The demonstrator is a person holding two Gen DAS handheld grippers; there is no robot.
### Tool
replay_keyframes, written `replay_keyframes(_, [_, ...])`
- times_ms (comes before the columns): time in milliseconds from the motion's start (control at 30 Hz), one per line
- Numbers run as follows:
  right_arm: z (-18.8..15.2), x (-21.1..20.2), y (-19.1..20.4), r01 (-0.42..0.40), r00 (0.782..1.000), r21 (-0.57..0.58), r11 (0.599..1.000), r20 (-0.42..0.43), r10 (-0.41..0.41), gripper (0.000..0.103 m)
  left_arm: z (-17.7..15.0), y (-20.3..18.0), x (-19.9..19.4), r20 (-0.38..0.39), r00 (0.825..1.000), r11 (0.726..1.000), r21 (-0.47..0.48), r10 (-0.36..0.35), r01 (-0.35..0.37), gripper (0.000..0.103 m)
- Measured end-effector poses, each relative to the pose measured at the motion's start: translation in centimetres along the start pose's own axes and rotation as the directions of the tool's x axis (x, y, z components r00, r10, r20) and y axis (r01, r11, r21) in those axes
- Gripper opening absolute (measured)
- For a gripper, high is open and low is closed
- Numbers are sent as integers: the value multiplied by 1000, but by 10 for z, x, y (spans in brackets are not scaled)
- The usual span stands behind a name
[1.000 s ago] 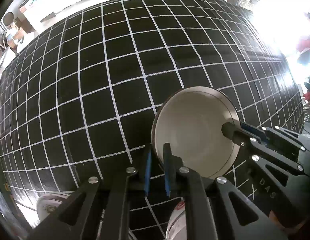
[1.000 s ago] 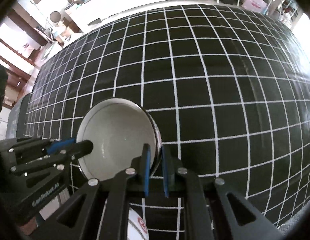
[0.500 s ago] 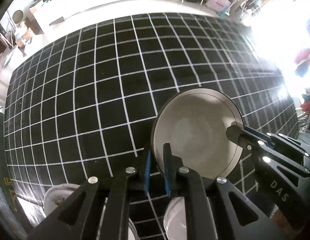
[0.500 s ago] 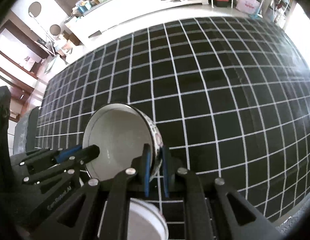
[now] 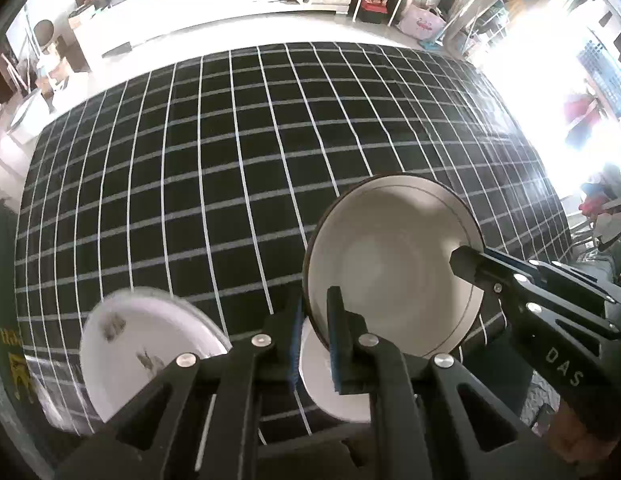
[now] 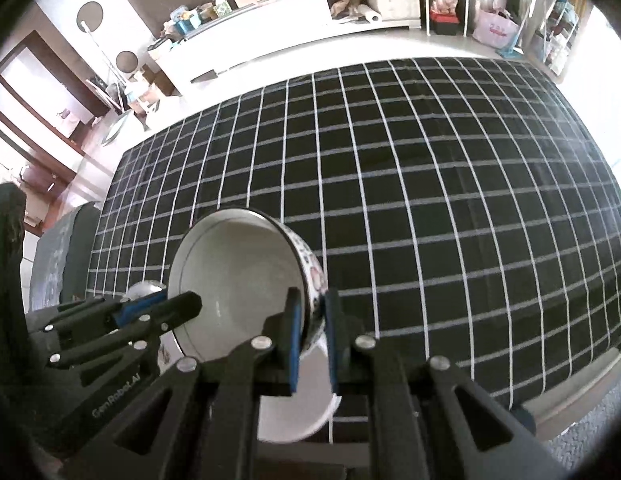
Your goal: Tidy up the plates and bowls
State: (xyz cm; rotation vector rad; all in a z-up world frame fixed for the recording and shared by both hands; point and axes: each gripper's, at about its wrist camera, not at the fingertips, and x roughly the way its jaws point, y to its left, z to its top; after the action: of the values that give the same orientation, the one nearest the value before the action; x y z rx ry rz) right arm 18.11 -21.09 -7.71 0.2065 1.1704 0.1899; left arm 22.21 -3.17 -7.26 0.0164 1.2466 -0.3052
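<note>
A patterned bowl (image 5: 394,268) with a white inside and a dark rim hangs above the table, held by both grippers. My left gripper (image 5: 314,320) is shut on its near-left rim. My right gripper (image 6: 310,316) is shut on the opposite rim of the same bowl (image 6: 238,276). The right gripper shows in the left wrist view (image 5: 466,258), and the left gripper in the right wrist view (image 6: 186,304). A white bowl (image 5: 330,388) sits on the table right under the held bowl; it shows in the right wrist view too (image 6: 298,400). A white plate (image 5: 142,352) with dark marks lies at the near left.
The table carries a black cloth with a white grid (image 5: 238,168), also in the right wrist view (image 6: 450,208). Its front edge (image 6: 570,380) runs at the lower right. A dark chair back (image 6: 62,248) stands at the left. Shelves and clutter line the far wall.
Both grippers have lifted the bowl well above the table and drawn it back toward me. The white bowl and the plate below have come into view.
</note>
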Motion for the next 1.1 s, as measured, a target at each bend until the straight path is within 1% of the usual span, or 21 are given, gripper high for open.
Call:
replay_keyframes(267, [-34, 8, -4, -9, 999, 15, 1000, -53, 10, 14, -52, -4, 8, -28, 1000, 1000, -6, -1, 1, 10])
replay_keyframes(300, [-36, 10, -5, -8, 998, 18, 1000, -57, 9, 14, -50, -4, 10, -31, 1000, 1000, -6, -3, 3, 10])
replay_keyframes(533, [-48, 21, -6, -1, 997, 28, 1000, -83, 3, 14, -77, -7, 24, -54, 998, 1000, -8, 6, -7, 10])
replay_keyframes(667, [-49, 23, -6, 2, 996, 22, 1000, -89, 0, 14, -78, -3, 22, -63, 998, 1000, -10, 5, -6, 10])
replay_keyframes(833, [-51, 23, -7, 8, 997, 14, 1000, -82, -7, 14, -90, 8, 39, -72, 997, 1000, -24, -2, 0, 10])
replay_keyframes(867, [-51, 23, -6, 12, 997, 8, 1000, -77, -11, 14, -93, 11, 42, -63, 998, 1000, -25, -3, 1, 10])
replay_keyframes(967, [-53, 23, -2, 30, 997, -12, 999, -71, -31, 14, -92, 9, 45, -60, 998, 999, -30, -14, 12, 10])
replay_keyframes(1067, [-54, 22, -4, 17, 998, 15, 1000, -57, -16, 14, -96, 14, 48, -60, 998, 999, -45, -28, 25, 10])
replay_keyframes(1100, [-54, 20, -6, 12, 999, 27, 1000, -38, -11, 14, -97, 14, 46, -56, 998, 999, -45, -29, 27, 10])
